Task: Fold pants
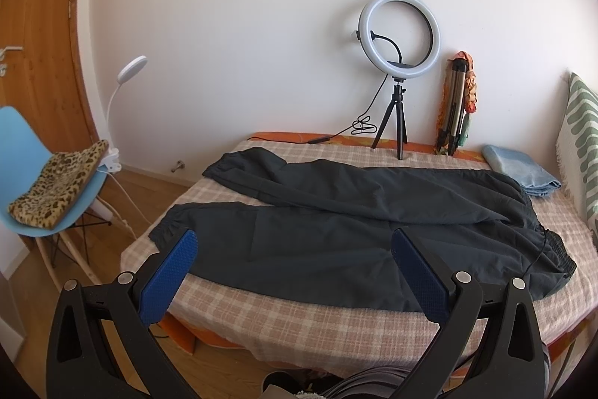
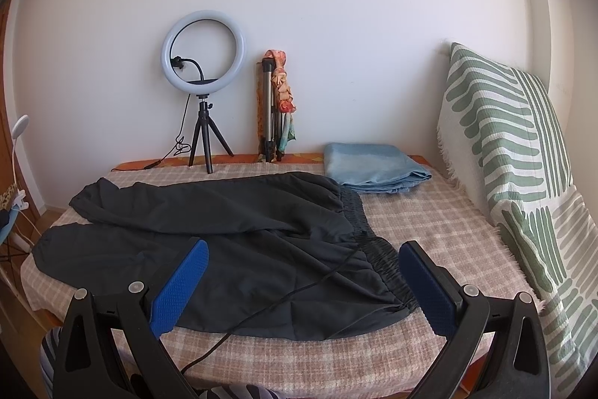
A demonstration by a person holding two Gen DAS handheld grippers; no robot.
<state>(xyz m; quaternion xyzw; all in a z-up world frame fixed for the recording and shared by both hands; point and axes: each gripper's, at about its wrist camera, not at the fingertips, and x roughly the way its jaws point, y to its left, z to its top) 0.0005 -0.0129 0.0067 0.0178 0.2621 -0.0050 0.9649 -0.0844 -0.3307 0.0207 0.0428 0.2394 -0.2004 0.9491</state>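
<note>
— What is lying hidden or cut off here?

— The far leg of the pants [image 1: 336, 212] is crossing behind the near one, so part of it is staying out of sight. The bed [image 1: 299, 320] is running off the lower edge in both views, and the patterned cushion [image 2: 497, 144] is being cropped at the right.

— Where are the pants sitting?

— One dark pair is lying spread flat on the checked bed cover, waistband to the right, cuffs to the left, a drawstring trailing off the front.

— And the tongs?

— Two sets. The left tongs [image 1: 295, 245] are hanging wide apart above the near leg, gripping nothing; the right tongs [image 2: 304, 257] are gaping likewise over the waistband.

— Other counts?

— One ring light [image 1: 399, 34], one folded tripod [image 1: 454, 107], one blue towel [image 2: 373, 167], one blue chair [image 1: 26, 152].
</note>
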